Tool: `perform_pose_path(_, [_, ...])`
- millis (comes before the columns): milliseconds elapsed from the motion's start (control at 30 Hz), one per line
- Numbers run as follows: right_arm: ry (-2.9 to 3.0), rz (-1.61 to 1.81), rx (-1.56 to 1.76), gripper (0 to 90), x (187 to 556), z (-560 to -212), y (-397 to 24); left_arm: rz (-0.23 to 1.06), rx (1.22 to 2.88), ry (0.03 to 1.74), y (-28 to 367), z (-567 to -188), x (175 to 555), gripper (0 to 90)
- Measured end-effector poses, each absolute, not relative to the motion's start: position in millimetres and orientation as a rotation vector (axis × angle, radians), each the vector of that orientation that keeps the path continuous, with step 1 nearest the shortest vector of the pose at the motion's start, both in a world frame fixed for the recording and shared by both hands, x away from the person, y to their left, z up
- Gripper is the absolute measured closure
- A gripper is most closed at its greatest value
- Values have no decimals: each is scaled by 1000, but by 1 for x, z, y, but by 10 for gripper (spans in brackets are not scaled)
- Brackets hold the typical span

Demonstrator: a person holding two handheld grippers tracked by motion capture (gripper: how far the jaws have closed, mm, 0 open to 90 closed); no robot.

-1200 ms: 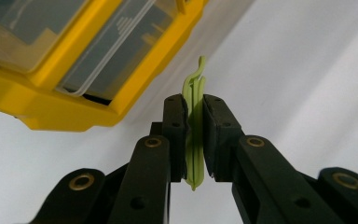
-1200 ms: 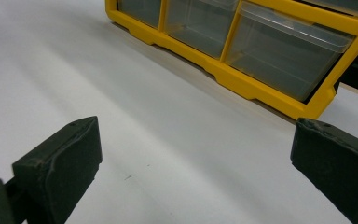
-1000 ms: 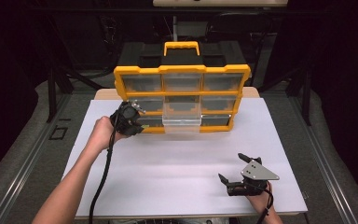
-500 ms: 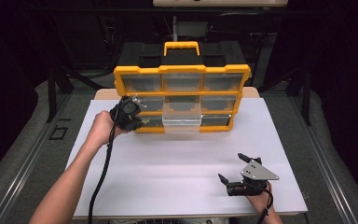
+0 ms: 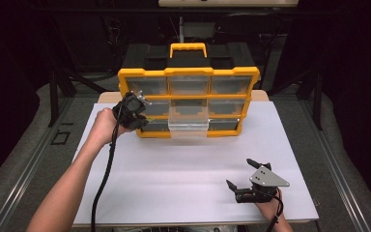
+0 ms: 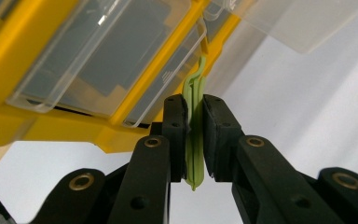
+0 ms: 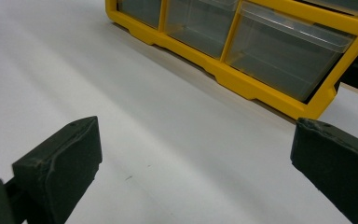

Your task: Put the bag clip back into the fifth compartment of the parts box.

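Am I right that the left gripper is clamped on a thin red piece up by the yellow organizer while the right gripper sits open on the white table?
Not quite: the thin piece in the left gripper is light green, not red, as the left gripper view shows. The rest holds: it is by the yellow organizer, and the right gripper sits open on the white table.

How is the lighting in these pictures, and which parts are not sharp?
In the high view, the white table is evenly lit and the room around it is dark. In the left gripper view, the green clip between the jaws is fairly sharp, the yellow cabinet soft. In the right gripper view, the near pads are blurred, and the drawers show mild glare.
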State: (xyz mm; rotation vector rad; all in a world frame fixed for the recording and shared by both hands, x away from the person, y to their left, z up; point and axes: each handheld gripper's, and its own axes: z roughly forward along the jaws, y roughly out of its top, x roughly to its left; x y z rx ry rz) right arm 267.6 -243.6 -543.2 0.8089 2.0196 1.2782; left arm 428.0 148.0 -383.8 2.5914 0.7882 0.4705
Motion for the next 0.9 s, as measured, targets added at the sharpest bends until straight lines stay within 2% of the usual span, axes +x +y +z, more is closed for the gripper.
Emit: perform_pose_path(900, [2021, 1278, 809, 14, 268, -543, -243, 519, 2590, 750, 139, -357, 430, 803])
